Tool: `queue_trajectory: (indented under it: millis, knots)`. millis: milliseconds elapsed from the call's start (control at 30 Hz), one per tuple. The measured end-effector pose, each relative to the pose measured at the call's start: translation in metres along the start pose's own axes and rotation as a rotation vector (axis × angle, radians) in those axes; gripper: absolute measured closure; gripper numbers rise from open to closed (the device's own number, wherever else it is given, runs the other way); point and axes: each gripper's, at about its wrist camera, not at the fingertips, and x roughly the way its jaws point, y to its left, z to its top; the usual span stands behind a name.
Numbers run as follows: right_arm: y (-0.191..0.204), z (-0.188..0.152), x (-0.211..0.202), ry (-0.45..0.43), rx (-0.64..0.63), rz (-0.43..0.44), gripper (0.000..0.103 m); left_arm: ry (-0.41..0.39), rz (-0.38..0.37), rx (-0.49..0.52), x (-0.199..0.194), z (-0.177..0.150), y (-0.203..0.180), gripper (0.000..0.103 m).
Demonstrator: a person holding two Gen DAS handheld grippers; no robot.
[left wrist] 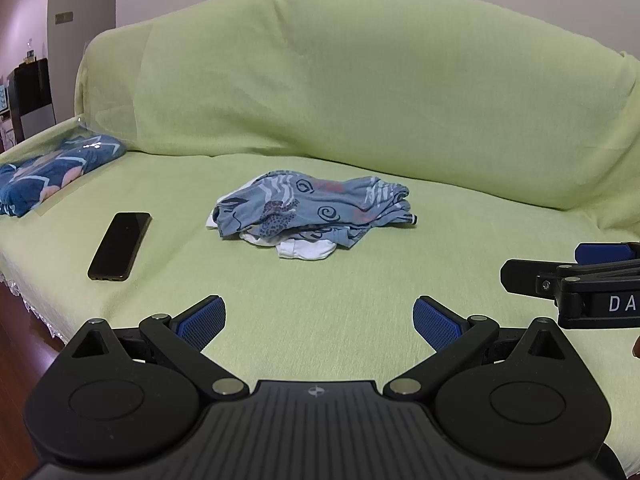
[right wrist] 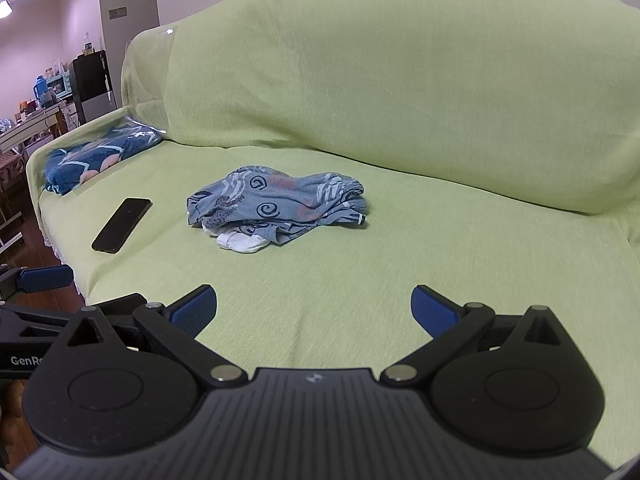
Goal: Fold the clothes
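Nearest the left wrist lens, the left gripper hangs low over the seat of the sofa with its blue-padded fingers spread wide and nothing between them. From its own camera the right gripper looks the same: released, empty, level with the cushion.

At twelve o'clock from both, well apart from either tool, the crumpled blue-grey patterned garment lies in a loose heap on the light green sofa cover, with a small white cloth piece poking out at its near edge. A black slab-shaped phone rests at ten o'clock, and beyond it a dark blue patterned bundle in clear wrap sits by the armrest.

Folding has not begun; this reads as the approach. The next move likely calls for both grippers to travel forward, find separate edges or corners of the heap, and lift to spread it flat. Both tools point straight ahead, side by side.
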Motion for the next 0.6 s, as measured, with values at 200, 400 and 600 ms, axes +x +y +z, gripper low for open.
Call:
queue_trajectory:
  millis: [200, 400, 600]
  knots:
    - [-0.0001, -0.0012, 0.0022, 0.007, -0.001, 0.0, 0.0, 0.007, -0.002, 0.002, 0.0021, -0.0019, -0.0009, 0.0]
    - [-0.0015, -0.0014, 0.005, 0.012, 0.003, 0.002, 0.0, 0.013, -0.001, 0.003, 0.0043, -0.0027, -0.002, 0.0]
    - [-0.0022, -0.0011, 0.0071, 0.016, 0.005, 0.001, 0.0, 0.016, -0.002, 0.001, 0.0065, -0.0027, -0.0021, 0.0]
